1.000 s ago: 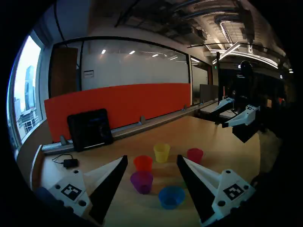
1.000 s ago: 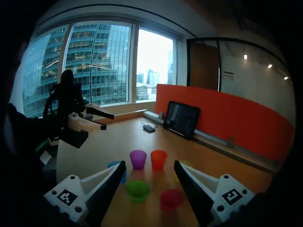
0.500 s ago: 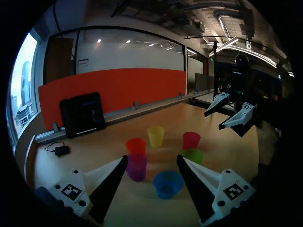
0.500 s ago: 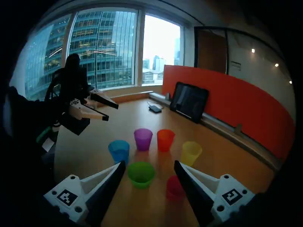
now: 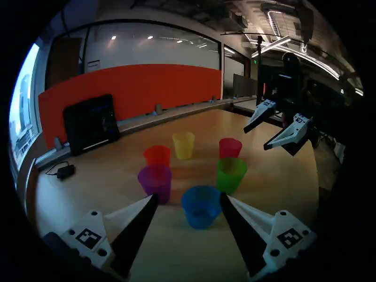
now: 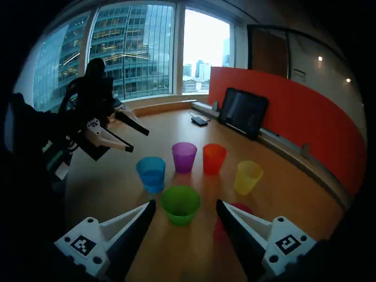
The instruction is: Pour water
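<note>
Wooden table before orange partition; ring of six cups at centre. Left gripper released, empty, blue cup at 12 o'clock between its fingertips. Right gripper released, empty, green cup at 12 o'clock

**Left gripper**: two wedge-shaped fingers tapering to points, with white outer shells and black inner faces. Each finger base carries a square black-and-white marker and small round screw holes.

**Right gripper**: the same build, with matching markers and holes.

In the right gripper view, the left gripper farther off shows a black block behind its white fingers and a dark, bulky mount above. The person holding it wears a dark sleeve.
</note>
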Demonstrator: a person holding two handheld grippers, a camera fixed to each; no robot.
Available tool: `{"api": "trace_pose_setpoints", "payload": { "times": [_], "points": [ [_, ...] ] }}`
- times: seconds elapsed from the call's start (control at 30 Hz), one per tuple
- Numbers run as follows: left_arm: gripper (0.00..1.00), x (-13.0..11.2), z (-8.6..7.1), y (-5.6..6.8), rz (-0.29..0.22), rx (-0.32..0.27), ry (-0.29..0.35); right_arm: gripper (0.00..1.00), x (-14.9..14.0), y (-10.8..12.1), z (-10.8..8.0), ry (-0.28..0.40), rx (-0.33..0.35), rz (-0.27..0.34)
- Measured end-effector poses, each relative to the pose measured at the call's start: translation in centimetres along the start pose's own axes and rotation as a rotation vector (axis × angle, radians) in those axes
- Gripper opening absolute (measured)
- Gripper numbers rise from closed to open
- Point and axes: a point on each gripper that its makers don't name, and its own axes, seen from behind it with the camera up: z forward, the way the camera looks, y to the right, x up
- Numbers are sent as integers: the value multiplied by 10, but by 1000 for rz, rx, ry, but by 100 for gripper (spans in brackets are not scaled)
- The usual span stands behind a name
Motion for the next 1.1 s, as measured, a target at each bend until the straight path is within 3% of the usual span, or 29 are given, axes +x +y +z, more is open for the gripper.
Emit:
{"api": "trace_pose_setpoints", "payload": {
  "times": [0.6,1.1],
  "points": [
    [97,-45,19,14,10,-66,-103,100,-34,-3,35,-93,33,-58],
    [97,-55,39,19,31,-98,-135,100,-43,1,59,-133,52,-89]
  ]
}}
